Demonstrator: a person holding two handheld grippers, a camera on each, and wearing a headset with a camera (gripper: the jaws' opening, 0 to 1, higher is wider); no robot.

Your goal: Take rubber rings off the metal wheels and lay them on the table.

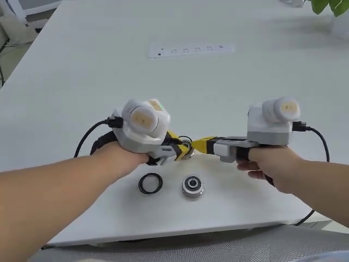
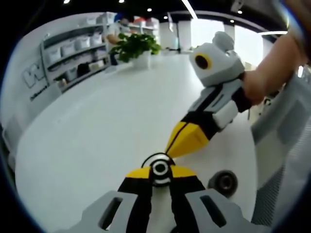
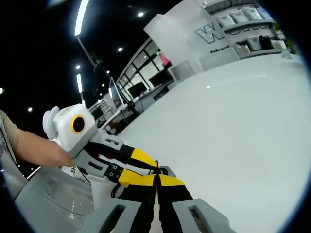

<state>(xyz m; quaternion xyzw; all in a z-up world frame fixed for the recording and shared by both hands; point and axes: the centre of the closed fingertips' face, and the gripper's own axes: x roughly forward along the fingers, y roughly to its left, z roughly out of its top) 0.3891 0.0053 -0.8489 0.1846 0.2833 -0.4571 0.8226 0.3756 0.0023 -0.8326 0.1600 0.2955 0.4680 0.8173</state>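
**Rubber ring (image 1: pixel 150 183) lies loose on the desk (image 1: pixel 98 82); a metal wheel is held above it**

Left of the held wheel (image 1: pixel 187 149), the left gripper (image 1: pixel 178 150) reaches in with a hand wrapped round its grey body. Its yellow-tipped jaws stand narrow, clamped on the held wheel. The left gripper view shows that wheel end-on between them, a pale hub inside a dark band.

Just above the held wheel, a thin dark loop (image 1: pixel 185 140) arcs between the two grippers. It looks like rubber, but it is too fine to tell for sure.

Right of the held wheel, the right gripper (image 3: pixel 157 178) comes in from the opposite side. Its jaws are pressed together, their tips touching the wheel's rim. Whether they nip the dark loop cannot be told.

Below the held wheel and slightly to its left, toward the person, the rubber ring lies flat on the white desk. A second wheel (image 1: pixel 192 185) lies flat just right of the ring, almost straight below the held wheel and apart from both grippers.

Well beyond the held wheel, a white power strip (image 1: pixel 191 50) lies on the desk.
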